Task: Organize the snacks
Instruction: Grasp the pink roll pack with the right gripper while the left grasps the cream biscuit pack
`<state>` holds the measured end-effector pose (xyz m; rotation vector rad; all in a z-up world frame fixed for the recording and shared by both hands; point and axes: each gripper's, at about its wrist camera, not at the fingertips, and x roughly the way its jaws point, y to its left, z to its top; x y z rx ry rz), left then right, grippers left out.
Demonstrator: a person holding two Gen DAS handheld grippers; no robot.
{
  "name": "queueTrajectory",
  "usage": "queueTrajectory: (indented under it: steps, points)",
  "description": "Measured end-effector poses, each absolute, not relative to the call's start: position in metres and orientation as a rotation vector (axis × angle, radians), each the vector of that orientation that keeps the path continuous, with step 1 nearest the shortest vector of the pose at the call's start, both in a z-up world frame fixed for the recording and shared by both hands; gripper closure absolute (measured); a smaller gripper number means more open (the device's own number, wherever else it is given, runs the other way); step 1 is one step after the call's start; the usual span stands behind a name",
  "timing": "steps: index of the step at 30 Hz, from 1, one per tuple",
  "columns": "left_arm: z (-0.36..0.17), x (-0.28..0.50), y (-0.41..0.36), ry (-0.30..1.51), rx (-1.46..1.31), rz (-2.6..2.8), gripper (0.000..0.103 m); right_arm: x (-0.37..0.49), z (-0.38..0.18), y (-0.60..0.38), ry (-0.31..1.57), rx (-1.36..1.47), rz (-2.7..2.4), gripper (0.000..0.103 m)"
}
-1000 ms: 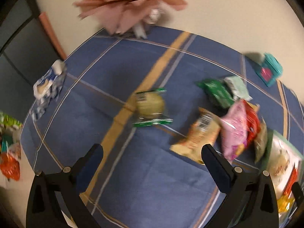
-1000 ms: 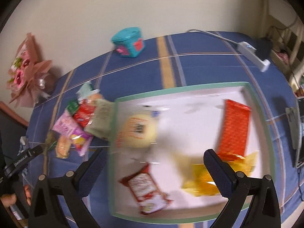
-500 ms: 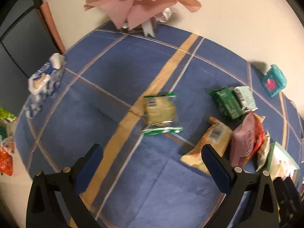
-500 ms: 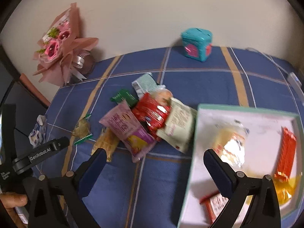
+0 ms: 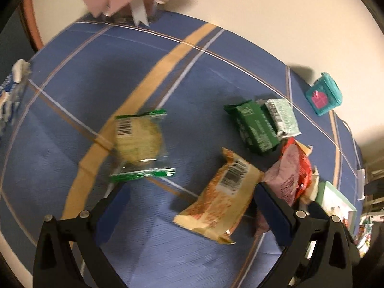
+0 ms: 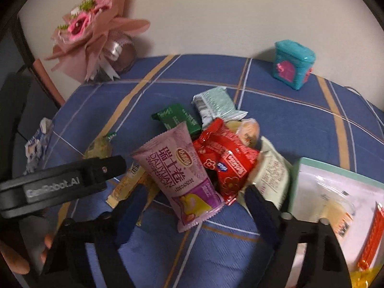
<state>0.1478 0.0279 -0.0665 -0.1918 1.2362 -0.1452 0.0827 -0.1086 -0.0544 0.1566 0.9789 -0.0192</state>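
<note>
Loose snacks lie in a pile on the blue striped cloth. My right gripper (image 6: 195, 206) hovers over the pile, its jaws closing. The lower end of a pink packet (image 6: 182, 175) lies between its fingers, and the pads stand clear of it. A red packet (image 6: 225, 163) and a cream packet (image 6: 271, 177) lie beside the pink one. My left gripper (image 5: 192, 206) is open low over a tan packet (image 5: 220, 194), which lies between its fingers untouched. A round cookie in a green-edged wrapper (image 5: 139, 141) lies just beyond the left finger.
A white tray with a green rim (image 6: 336, 168) at the right holds an orange packet (image 6: 374, 235) and other snacks. A dark green packet (image 6: 177, 120) and a pale green one (image 6: 216, 105) lie farther back. Teal box (image 6: 292, 64), pink bouquet (image 6: 96, 31) and tissue pack (image 6: 38, 144) stand near the edges.
My right gripper has swung left from over the tray to the snack pile, and its jaws have narrowed. My left gripper has come down closer to the tan packet and the cookie.
</note>
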Motion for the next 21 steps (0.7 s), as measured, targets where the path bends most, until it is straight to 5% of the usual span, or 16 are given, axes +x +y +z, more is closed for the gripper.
queueTrajectory:
  steps: [3, 7, 10, 13, 21]
  points:
    - [-0.076, 0.152, 0.019, 1.262, -0.188, -0.175, 0.002, 0.089, -0.062, -0.107, 0.991, 0.136, -0.025, 0.033]
    - [-0.091, 0.156, 0.006, 1.306, -0.192, -0.214, 0.020, 0.095, -0.071, -0.106, 1.002, 0.151, -0.010, 0.035]
    - [-0.097, 0.157, 0.000, 1.315, -0.177, -0.212, 0.033, 0.098, -0.079, -0.105, 1.015, 0.148, -0.001, 0.047]
    - [-0.094, 0.156, -0.003, 1.305, -0.183, -0.225, 0.060, 0.102, -0.086, -0.104, 1.033, 0.166, 0.007, 0.054]
    - [-0.069, 0.149, 0.007, 1.258, -0.226, -0.202, 0.066, 0.096, -0.075, -0.105, 1.022, 0.185, 0.016, 0.063]
